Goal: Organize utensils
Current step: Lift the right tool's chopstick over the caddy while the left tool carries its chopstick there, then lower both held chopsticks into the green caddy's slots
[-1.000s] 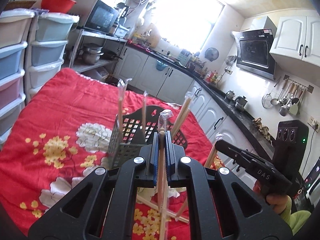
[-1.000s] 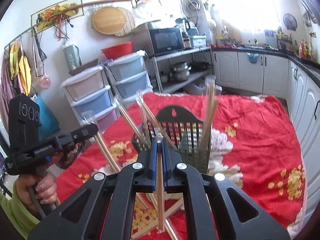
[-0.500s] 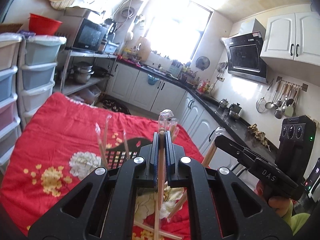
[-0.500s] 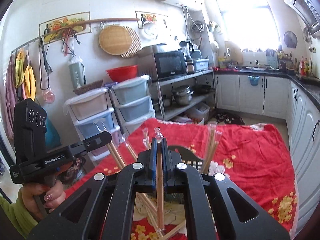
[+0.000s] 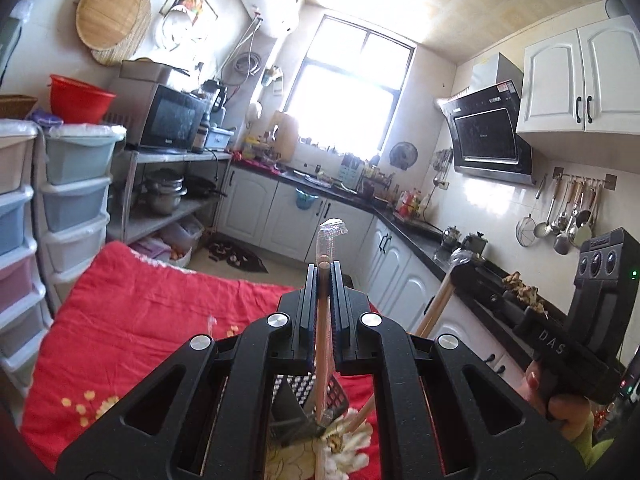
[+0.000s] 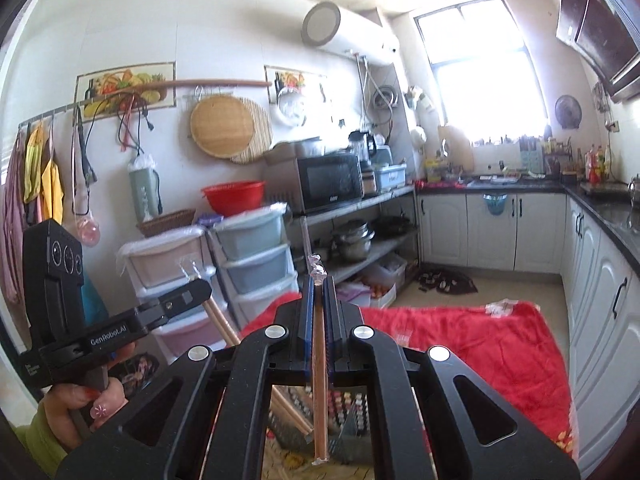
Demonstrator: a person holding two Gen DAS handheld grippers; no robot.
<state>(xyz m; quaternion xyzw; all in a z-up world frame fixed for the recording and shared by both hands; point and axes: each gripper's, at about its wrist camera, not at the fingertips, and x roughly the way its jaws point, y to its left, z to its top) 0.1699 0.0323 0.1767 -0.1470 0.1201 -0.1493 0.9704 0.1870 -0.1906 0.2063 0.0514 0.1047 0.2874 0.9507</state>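
Observation:
My left gripper [image 5: 323,270] is shut on a pair of wooden chopsticks in a clear wrapper [image 5: 321,344], held upright and high above the table. My right gripper [image 6: 318,280] is shut on a second wrapped pair [image 6: 319,380], also upright. Each wrist view shows the other gripper beside it: the right gripper [image 5: 460,270] with its sticks [image 5: 436,308], and the left gripper [image 6: 202,290] with its sticks [image 6: 220,322]. The black slotted utensil basket [image 5: 308,396] [image 6: 352,404] stands below both, mostly hidden behind the gripper bodies.
A red flowered cloth [image 5: 140,320] [image 6: 460,340] covers the table. Stacked plastic drawers [image 5: 72,200] stand beyond its far left side. White cabinets under a dark counter [image 5: 400,256] run along the right. More chopsticks poke up from the basket area.
Both grippers have risen with their chopsticks still clamped. The basket and the table have dropped to the bottom of both views, and the sticks standing in the basket have slid almost out of sight.

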